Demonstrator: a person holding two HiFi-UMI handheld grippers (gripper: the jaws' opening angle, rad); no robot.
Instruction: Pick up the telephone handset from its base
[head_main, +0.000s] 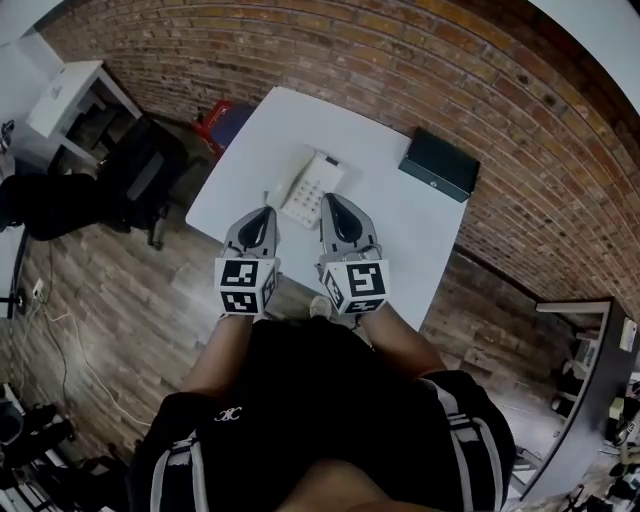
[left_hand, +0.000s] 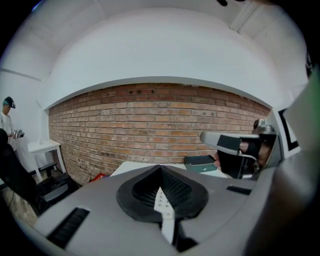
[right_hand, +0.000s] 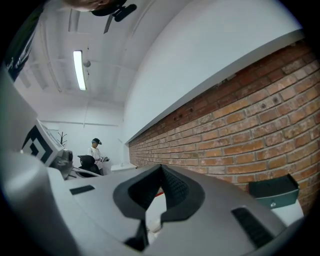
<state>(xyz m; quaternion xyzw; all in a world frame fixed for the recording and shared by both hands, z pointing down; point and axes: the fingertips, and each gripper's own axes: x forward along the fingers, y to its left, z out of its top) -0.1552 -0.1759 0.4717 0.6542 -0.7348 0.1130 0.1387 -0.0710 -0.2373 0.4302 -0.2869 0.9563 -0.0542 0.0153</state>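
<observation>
A white telephone (head_main: 312, 186) with its handset on the base lies near the middle of a white table (head_main: 400, 225). My left gripper (head_main: 267, 211) hangs just before the phone's near left corner, jaws together with nothing in them. My right gripper (head_main: 328, 198) is beside the phone's near right edge, also shut and empty. In the left gripper view the closed jaws (left_hand: 160, 168) frame a sliver of the white phone (left_hand: 161, 199), and the right gripper (left_hand: 235, 146) shows at the right. The right gripper view shows its closed jaws (right_hand: 161, 168) with a white strip (right_hand: 157, 206) below.
A black box (head_main: 440, 165) sits at the table's far right corner, close to the brick wall (head_main: 330, 50). On the wooden floor to the left stand a black chair (head_main: 140, 170), a red object (head_main: 222, 118) and a white desk (head_main: 70, 95). A person (right_hand: 95, 150) stands far off.
</observation>
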